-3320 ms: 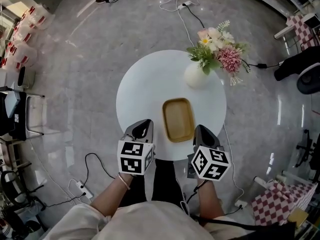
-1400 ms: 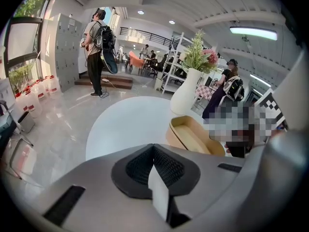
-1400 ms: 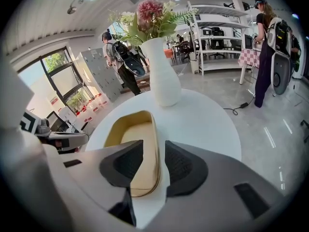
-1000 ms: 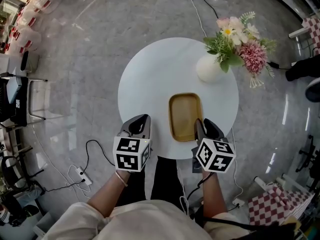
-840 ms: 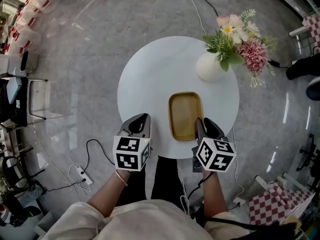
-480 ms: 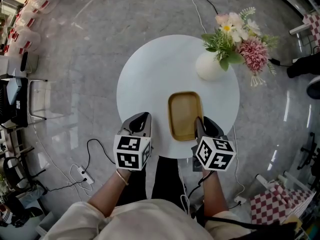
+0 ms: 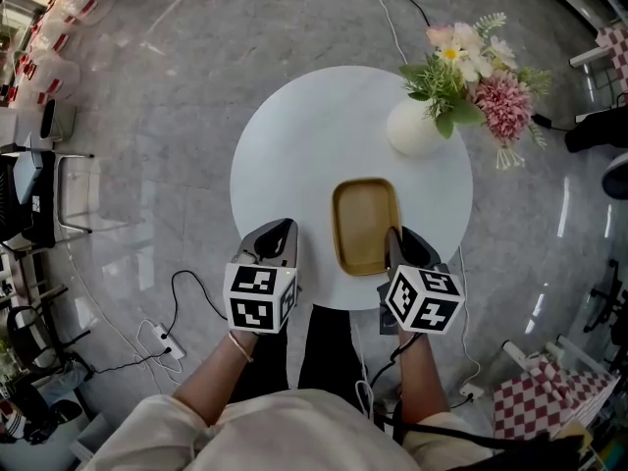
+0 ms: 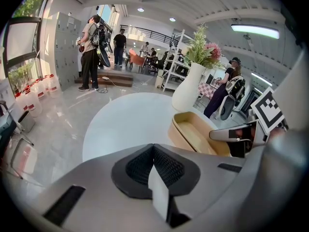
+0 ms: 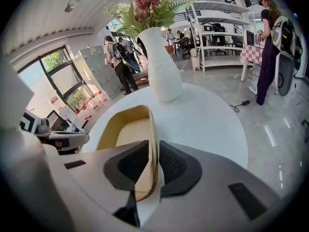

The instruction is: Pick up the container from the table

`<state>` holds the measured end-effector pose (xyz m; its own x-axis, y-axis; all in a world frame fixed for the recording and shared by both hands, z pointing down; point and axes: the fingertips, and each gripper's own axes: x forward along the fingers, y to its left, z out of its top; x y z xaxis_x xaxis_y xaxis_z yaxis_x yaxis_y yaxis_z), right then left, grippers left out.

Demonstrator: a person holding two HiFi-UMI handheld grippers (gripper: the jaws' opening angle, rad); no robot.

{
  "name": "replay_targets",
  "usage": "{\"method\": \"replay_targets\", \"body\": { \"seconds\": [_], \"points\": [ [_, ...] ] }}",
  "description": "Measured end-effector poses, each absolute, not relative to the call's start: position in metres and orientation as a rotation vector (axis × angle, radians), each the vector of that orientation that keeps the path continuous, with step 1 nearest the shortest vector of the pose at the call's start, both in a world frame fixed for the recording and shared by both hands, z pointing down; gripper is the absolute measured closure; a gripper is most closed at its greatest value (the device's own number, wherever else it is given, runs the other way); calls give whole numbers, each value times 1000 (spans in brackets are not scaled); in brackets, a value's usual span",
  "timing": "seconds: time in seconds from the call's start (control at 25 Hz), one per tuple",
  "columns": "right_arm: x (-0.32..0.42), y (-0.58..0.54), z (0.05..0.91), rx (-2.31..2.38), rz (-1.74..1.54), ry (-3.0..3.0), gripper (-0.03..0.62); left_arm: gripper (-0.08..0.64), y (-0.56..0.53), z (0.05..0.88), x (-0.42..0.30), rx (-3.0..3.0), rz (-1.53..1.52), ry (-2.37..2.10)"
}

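A shallow tan container (image 7: 365,224) lies on the round white table (image 7: 304,145), near its front edge. My right gripper (image 7: 395,238) is at the container's near right corner. In the right gripper view its jaws straddle the container's (image 9: 128,129) right wall and are closing; a thin gap still shows beside the right pad (image 9: 176,166). My left gripper (image 7: 278,232) hovers over the table's front left edge, shut and empty, a hand's width left of the container (image 8: 195,134).
A white vase (image 7: 412,128) with pink and white flowers (image 7: 471,67) stands at the table's far right, behind the container. Cables (image 7: 186,302) and a power strip lie on the grey floor. People stand at the room's far end (image 8: 91,47).
Since the earliest frame my right gripper has moved from the table's edge onto the container's near right corner. Over the last second neither hand has shifted; the left stays put.
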<state>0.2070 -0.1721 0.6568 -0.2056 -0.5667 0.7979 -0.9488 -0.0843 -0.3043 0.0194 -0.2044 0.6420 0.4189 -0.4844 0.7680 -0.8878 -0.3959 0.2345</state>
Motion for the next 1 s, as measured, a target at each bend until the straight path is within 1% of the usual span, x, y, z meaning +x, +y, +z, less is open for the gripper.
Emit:
{"method": "replay_targets", "body": {
  "seconds": [0.64,1.0],
  "points": [
    [207,-173,656,1657,1190,-1745,546,543,-204,643,14,2029,814,-1149],
    [206,-173,643,1702,1191,-1745,548,543,-210,630,15,2067,801,-1137]
  ]
}}
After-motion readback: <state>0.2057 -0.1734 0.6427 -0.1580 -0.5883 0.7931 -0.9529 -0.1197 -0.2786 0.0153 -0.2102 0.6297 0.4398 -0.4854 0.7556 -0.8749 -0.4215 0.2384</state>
